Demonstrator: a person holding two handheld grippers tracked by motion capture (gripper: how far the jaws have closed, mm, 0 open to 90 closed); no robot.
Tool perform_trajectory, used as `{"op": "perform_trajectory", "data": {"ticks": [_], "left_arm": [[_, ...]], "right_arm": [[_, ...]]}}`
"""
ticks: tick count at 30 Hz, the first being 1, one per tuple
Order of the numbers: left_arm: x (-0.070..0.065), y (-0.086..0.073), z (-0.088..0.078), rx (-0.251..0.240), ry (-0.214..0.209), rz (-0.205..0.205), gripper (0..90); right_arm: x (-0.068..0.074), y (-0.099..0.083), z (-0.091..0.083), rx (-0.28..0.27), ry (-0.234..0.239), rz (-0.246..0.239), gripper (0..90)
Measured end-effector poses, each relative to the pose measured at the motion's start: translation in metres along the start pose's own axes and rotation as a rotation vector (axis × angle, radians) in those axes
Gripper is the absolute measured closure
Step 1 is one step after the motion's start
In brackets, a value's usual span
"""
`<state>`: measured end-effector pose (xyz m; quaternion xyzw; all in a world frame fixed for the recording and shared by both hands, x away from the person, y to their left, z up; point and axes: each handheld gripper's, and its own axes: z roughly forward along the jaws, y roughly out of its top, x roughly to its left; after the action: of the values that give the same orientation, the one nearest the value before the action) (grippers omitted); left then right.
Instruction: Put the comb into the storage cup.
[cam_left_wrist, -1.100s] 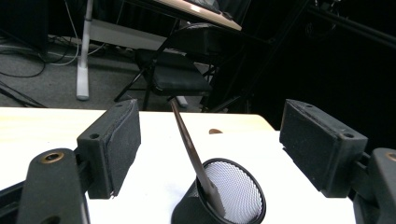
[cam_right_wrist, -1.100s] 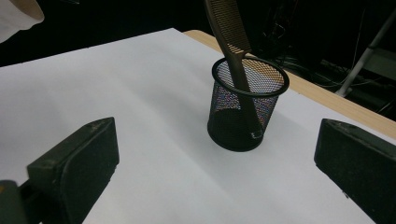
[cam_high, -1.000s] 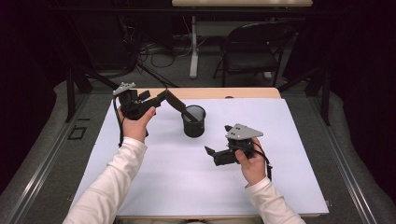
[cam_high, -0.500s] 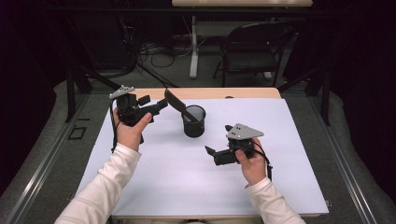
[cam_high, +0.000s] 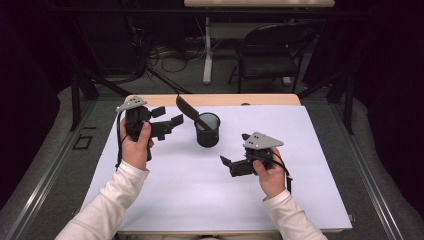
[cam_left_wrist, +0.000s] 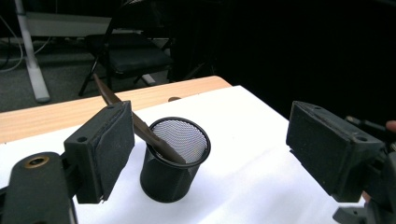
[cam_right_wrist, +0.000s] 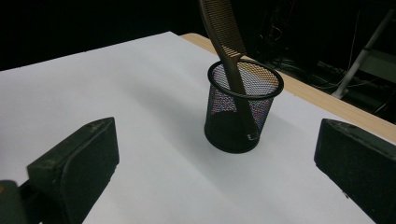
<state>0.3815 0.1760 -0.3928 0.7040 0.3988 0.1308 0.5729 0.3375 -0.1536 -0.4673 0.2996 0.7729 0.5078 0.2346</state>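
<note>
Dark brown comb (cam_high: 190, 111) leaning in black mesh cup (cam_high: 207, 131), long axis tilted, upper end pointing up and away toward left gripper (cam_high: 169, 119), lower end down against cup's base. Fine teeth along one edge, narrow handle below. Cup upright on white table sheet (cam_high: 300, 150), between both grippers. Left gripper spread wide, just been opening, holding nothing, just beside comb's tip. Right gripper (cam_high: 235, 150) spread, empty, apart from cup. Folding chair (cam_high: 270, 50) behind table.

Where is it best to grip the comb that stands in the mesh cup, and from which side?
Grip the comb on its upper part, which leans out above the rim of the mesh cup. Probably come from above, jaws across its flat faces; the lower end is inside the cup.
</note>
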Motion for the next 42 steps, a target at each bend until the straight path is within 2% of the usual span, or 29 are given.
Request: {"op": "perform_trajectory", "data": {"ticks": [3, 6, 13, 26, 30, 34, 42], "left_arm": [[-0.004, -0.001, -0.003, 0.003, 0.002, 0.026, 15.9], [-0.006, -0.002, -0.006, 0.014, -0.024, 0.039, 15.9], [-0.011, -0.010, -0.013, 0.033, -0.053, 0.089, 15.9], [-0.018, -0.025, -0.026, 0.057, -0.061, 0.169, 16.0], [-0.019, -0.030, -0.028, 0.056, -0.064, 0.179, 16.0], [-0.018, -0.035, -0.034, 0.034, -0.060, 0.191, 16.0], [-0.011, -0.046, -0.041, 0.024, -0.060, 0.175, 16.0]], "right_arm": [[0.000, 0.000, 0.000, -0.001, -0.001, 0.001, 0.0], [0.000, 0.000, -0.001, 0.000, -0.001, 0.003, 0.0], [0.000, 0.001, -0.001, -0.002, 0.001, 0.001, 0.0], [-0.002, 0.003, -0.006, -0.006, -0.010, 0.006, 0.5], [0.000, 0.003, -0.005, 0.003, -0.008, 0.002, 0.5], [0.003, 0.005, -0.004, 0.000, -0.005, 0.009, 0.5], [0.010, 0.005, -0.011, -0.006, -0.005, 0.005, 0.2]]}}
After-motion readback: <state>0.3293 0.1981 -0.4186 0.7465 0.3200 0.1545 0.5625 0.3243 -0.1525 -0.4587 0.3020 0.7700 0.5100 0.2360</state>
